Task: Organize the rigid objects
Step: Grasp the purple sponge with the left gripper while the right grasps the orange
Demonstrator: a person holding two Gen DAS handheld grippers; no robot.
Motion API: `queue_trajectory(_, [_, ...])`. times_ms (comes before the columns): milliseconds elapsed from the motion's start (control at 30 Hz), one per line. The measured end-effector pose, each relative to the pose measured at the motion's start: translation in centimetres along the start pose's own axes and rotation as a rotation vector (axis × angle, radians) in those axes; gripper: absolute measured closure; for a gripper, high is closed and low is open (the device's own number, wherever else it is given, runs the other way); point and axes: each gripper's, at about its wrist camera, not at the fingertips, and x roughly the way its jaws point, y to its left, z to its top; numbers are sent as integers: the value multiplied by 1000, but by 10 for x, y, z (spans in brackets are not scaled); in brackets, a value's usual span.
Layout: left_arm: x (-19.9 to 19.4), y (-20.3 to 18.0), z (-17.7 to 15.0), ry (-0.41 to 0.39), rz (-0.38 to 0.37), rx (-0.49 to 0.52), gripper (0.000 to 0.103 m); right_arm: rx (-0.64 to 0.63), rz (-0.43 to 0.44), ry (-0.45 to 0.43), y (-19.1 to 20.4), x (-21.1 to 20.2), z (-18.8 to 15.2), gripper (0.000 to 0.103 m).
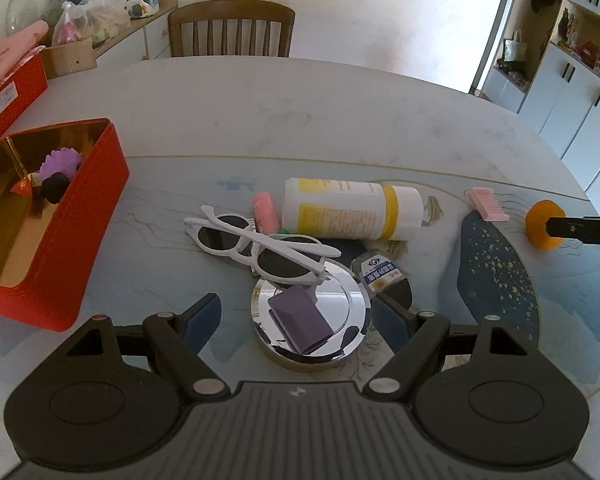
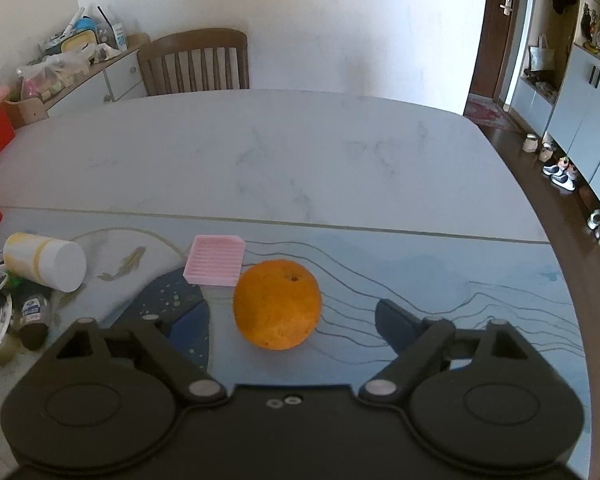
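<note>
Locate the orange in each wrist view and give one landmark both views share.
Left wrist view: the orange sits at the far right edge, partly covered by a dark finger of the right gripper.
Right wrist view: the orange lies low in the centre, between the open fingers of the right gripper, untouched.
Shared landmark: the pink comb, just left of the orange.

1. A black bar [image 1: 588, 232] at the right edge of the left wrist view carries white letters starting "DA"; the rest is cut off by the frame.
2. The small bottle [image 1: 376, 274] at centre has a blue-and-white label with an eye logo; its characters are too small to read.
3. The white bottle [image 1: 348, 208] and red box [image 1: 8, 96] bear print that is illegible.
</note>
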Motion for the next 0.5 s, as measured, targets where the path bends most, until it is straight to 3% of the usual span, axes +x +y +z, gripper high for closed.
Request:
queue_trajectory(233, [3,-4,0,11,-7,-2,39,-15,23,6,1,5,4,26])
queue_trajectory(300, [4,-3,-1,15,-7,-3,40,-12,30,7,0,7,5,29])
queue_trajectory(367, [4,-4,-1,17,-7,-4,49,-9,35,11,0,9,6,31])
queue_trajectory(500, [4,-4,-2,20,-4,-4,62,6,38,24,1,12,7,45])
